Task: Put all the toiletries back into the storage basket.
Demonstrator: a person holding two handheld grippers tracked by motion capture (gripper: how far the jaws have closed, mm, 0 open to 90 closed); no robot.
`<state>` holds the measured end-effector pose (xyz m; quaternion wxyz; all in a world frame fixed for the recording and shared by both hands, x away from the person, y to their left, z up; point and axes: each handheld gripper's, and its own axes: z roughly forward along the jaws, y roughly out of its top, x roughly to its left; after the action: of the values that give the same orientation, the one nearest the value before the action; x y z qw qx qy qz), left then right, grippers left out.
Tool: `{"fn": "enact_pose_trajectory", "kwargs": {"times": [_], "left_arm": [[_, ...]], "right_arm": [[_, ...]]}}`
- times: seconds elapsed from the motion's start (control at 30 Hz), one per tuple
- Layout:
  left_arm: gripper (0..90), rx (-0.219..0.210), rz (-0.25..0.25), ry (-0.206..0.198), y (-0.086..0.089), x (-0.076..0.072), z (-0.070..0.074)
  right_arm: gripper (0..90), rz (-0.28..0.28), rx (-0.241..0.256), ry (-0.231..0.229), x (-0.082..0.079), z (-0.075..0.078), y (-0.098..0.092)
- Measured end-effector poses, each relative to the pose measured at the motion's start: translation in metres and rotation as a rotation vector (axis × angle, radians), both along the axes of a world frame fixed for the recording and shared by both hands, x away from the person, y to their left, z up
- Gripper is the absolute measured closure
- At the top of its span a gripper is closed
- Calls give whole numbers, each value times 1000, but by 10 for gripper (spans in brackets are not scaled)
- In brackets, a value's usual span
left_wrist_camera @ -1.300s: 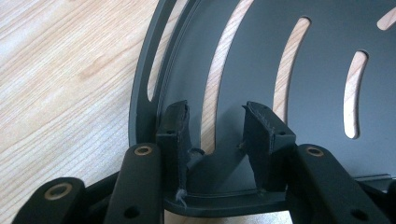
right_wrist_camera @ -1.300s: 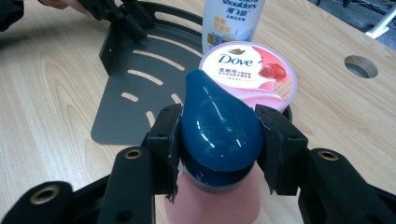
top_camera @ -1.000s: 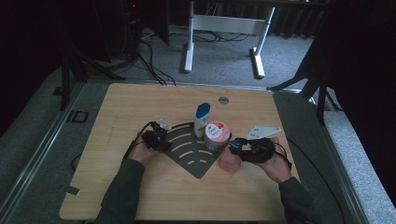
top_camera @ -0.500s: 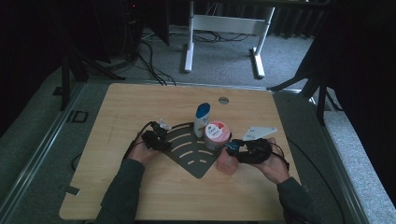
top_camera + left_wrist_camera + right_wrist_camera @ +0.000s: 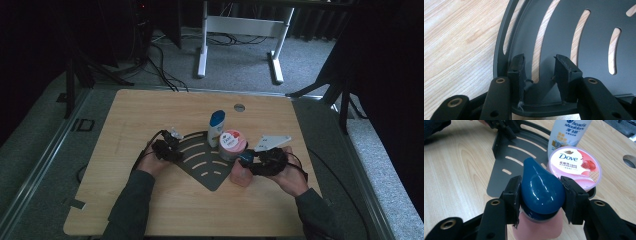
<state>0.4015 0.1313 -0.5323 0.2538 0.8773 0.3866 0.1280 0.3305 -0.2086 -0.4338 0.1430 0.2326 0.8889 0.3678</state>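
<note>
Clamped by its blue cap, the pink bottle (image 5: 537, 225) is held upright in the right gripper (image 5: 541, 195) near the table's front right corner, just beside the dark slotted rack (image 5: 205, 162). The rack's rim is straddled by the left gripper (image 5: 540, 67), whose jaws stand apart and grip nothing. A slip is judged likely, since the cap is rounded and smooth; the Dove tub (image 5: 575, 166) or the shampoo bottle (image 5: 569, 132) behind it could also be knocked if the pink bottle is swung in carelessly
</note>
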Motion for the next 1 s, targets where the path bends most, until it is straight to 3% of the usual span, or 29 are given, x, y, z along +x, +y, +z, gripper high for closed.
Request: {"fn": "enact_pose_trajectory", "kwargs": {"times": [1.0], "left_arm": [[604, 4, 0, 2, 0, 1, 0]], "right_arm": [[539, 38, -11, 17, -13, 0, 19]]}}
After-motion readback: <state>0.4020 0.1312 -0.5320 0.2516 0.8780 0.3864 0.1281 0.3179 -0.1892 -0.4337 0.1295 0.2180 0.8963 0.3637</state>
